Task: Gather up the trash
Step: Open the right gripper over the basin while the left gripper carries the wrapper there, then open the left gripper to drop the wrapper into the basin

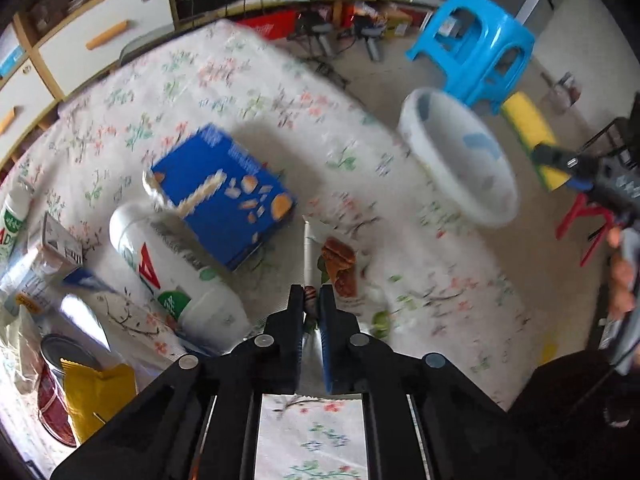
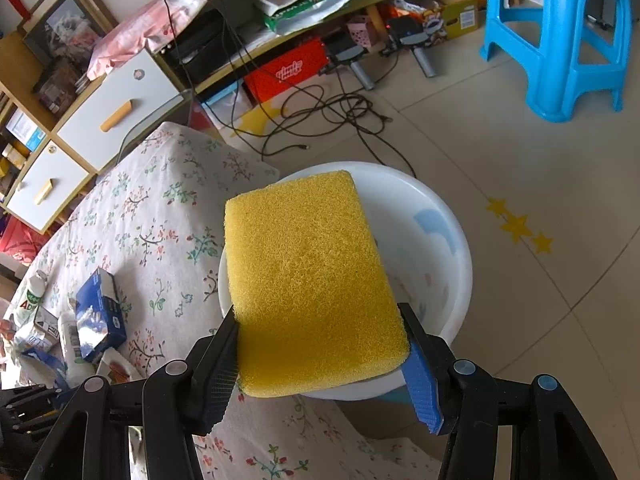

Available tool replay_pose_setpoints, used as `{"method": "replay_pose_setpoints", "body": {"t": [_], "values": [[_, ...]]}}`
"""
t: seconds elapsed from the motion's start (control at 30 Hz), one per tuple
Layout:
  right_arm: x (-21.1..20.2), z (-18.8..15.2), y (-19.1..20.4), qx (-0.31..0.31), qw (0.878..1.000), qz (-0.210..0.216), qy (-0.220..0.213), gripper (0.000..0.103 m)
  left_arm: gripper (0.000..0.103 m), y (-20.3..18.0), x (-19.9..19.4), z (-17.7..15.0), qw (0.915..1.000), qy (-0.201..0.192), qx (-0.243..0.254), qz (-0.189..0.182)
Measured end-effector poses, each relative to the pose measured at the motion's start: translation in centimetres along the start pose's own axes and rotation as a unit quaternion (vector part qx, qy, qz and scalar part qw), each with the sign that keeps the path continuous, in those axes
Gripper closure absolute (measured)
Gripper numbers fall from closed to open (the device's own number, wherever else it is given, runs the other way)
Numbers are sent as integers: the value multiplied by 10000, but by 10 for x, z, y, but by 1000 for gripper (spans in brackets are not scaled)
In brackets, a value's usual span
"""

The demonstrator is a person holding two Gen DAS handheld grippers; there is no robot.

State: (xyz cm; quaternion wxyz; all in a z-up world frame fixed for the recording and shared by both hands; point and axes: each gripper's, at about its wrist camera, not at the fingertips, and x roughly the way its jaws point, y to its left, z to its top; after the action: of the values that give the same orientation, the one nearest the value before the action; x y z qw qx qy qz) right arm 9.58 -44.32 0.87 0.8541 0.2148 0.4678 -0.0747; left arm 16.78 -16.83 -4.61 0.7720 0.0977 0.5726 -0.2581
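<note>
Two grippers each have hold of something. The left gripper [image 1: 313,300] is closed almost fully, its jaws pinching the edge of a snack wrapper [image 1: 340,268] that hangs forward over the flowered tablecloth [image 1: 224,80]. The right gripper [image 2: 320,356] stands wide, its jaws pressed against both sides of a yellow sponge [image 2: 308,276], which is held level above the white basin [image 2: 440,248]. The basin sits at the table's edge and appears to serve as the trash container; a pale blue scrap [image 2: 434,224] lies inside it.

Progress, judged from the present layout: early to middle stage. One wrapper is lifted but not yet in the basin, which is well apart from the left gripper. Remaining on the table: a blue box [image 1: 228,196], a white bottle [image 1: 168,268] lying just beside it, a carton [image 1: 44,256], a red can [image 1: 56,392] and a yellow packet [image 1: 96,396]. Which of these count as trash cannot be determined. The left view is motion-blurred.
</note>
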Motion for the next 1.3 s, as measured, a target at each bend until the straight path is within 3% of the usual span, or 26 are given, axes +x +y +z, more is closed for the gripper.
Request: {"method": "replay_pose_setpoints", "body": {"t": [0.3, 0.43, 0.87, 1.13, 1.17, 1.23, 1.27, 1.3], "values": [[1, 4, -12, 312, 9995, -24, 24, 37, 97, -44, -26, 29, 9979, -558, -8, -329], [-3, 6, -20, 472, 9988, -101, -44, 24, 97, -57, -17, 43, 9972, -640, -96, -368], [-25, 5, -53, 627, 9971, -385, -199, 23, 96, -90, 12, 85, 9925, -880, -437, -722], [-34, 4, -64, 637, 9964, -501, -252, 23, 94, -103, 23, 97, 9911, -1068, -375, -700], [-35, 4, -64, 623, 9963, -522, -261, 23, 88, -102, 24, 98, 9917, -1038, -385, -648], [-36, 4, -63, 600, 9963, -556, -276, 22, 59, -101, 25, 96, 9930, -1002, -407, -473], [-37, 4, -62, 590, 9963, -559, -284, 21, 39, -99, 23, 94, 9928, -1058, -435, -360], [-37, 4, -61, 576, 9964, -558, -289, 20, 32, -97, 20, 91, 9921, -1135, -458, -289]]}}
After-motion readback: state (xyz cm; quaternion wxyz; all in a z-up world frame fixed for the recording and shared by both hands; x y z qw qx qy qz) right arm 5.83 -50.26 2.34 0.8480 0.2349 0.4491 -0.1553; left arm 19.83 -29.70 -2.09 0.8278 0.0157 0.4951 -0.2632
